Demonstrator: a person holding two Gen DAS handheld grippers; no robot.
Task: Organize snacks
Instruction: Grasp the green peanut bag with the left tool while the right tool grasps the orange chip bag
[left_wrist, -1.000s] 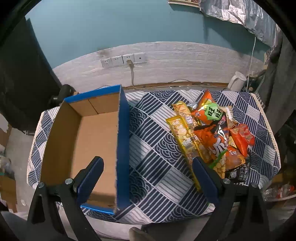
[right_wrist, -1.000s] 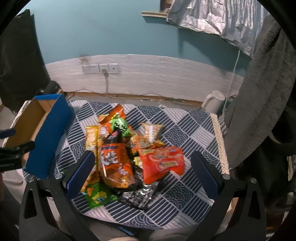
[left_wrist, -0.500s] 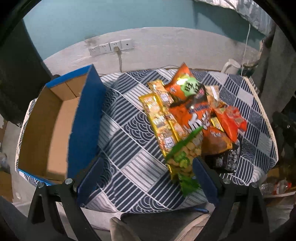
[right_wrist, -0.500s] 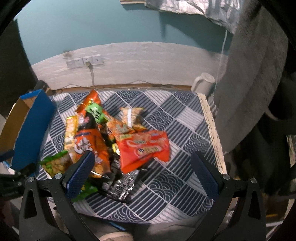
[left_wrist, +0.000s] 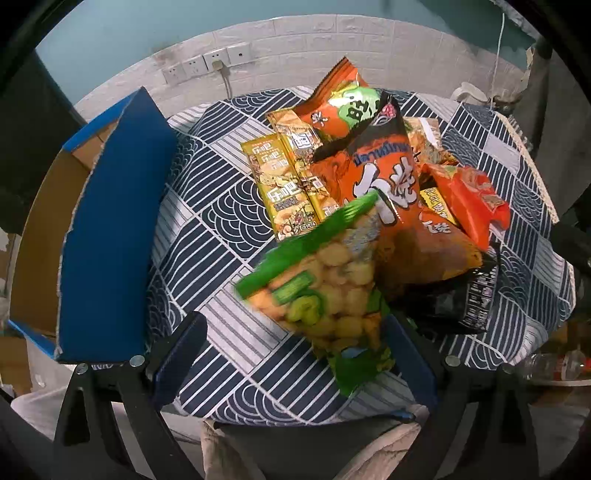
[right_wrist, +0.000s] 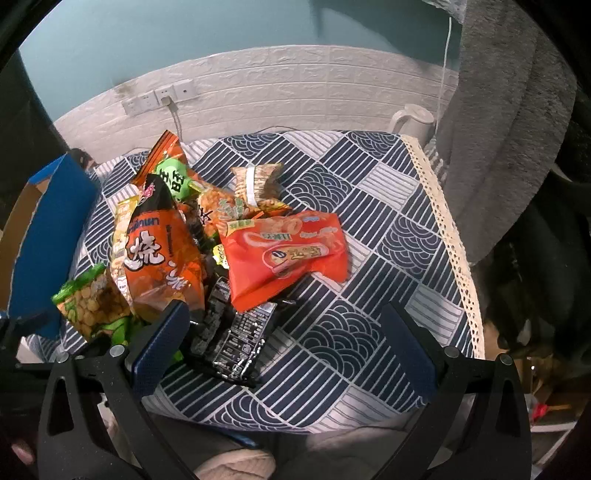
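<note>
A pile of snack bags lies on the patterned tablecloth (left_wrist: 221, 221). Closest to me in the left wrist view is a green pea-snack bag (left_wrist: 325, 288). My left gripper (left_wrist: 295, 358) is open, and the bag's lower end lies between its fingers, nearer the right one. Behind it are a big orange bag (left_wrist: 384, 192), yellow packets (left_wrist: 284, 184) and a red bag (left_wrist: 469, 199). My right gripper (right_wrist: 284, 349) is also open, low over a black packet (right_wrist: 232, 339), with the red bag (right_wrist: 284, 251) just beyond. A blue-sided cardboard box (left_wrist: 107, 236) stands open at the left.
A white kettle (right_wrist: 413, 120) stands at the table's far right corner, and a grey cloth (right_wrist: 509, 129) hangs beside it. Wall sockets (left_wrist: 207, 64) with a cable sit behind the table. The tablecloth (right_wrist: 369, 229) is bare to the right of the pile. The box (right_wrist: 44, 236) borders the pile's left side.
My left gripper has swung right from the box to the snack pile and come down around the green bag. My right gripper has dropped closer to the pile. Both remain open.
</note>
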